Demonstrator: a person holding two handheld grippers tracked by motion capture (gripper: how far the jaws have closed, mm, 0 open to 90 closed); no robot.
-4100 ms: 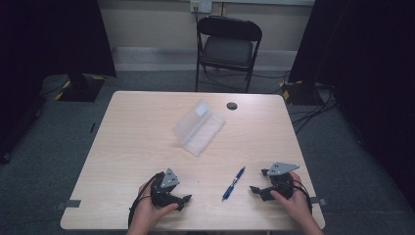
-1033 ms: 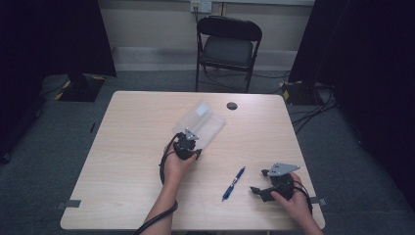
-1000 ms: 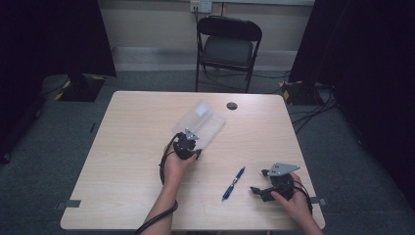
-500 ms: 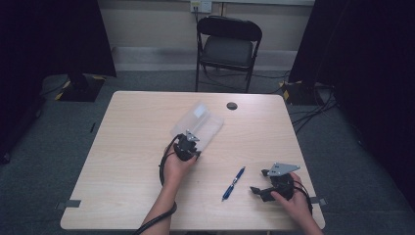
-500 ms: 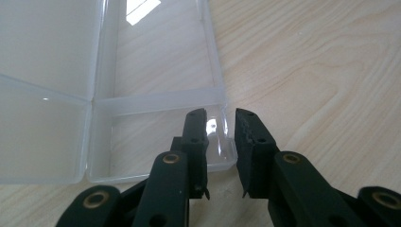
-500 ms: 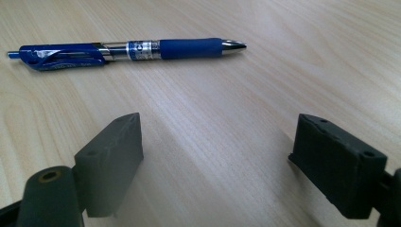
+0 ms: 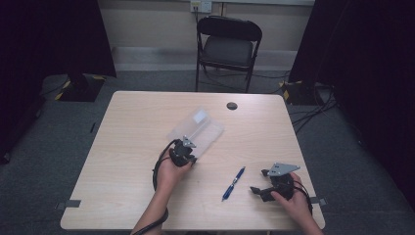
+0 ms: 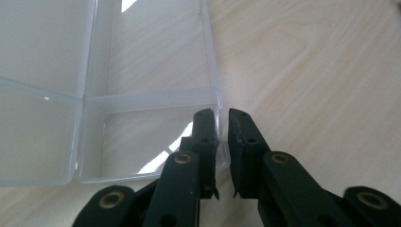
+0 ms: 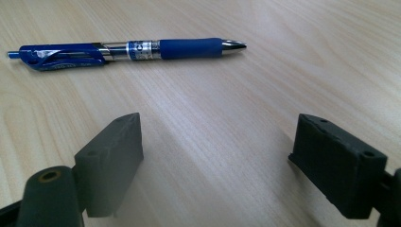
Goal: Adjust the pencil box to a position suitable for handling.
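Left gripper (image 7: pixel 188 149): its jaws have just been closing and are now clamped on the near side wall of the clear plastic case (image 8: pixel 142 85), the thin wall pinched between the pads.
Clear plastic case: laid open on the wooden table (image 7: pixel 122 147), left of centre, tilted diagonally.
Blue pen (image 7: pixel 233 183): found flat on the table, between the two hands.
Right gripper (image 7: pixel 259 188): rested on the table just right of the pen, jaws spread wide with nothing between them.

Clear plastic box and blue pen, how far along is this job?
Done: the clear plastic box lies open. In hand: the left hand-held gripper has clamped the box's side wall. Left: the blue pen lies untouched on the table before the open right hand-held gripper.
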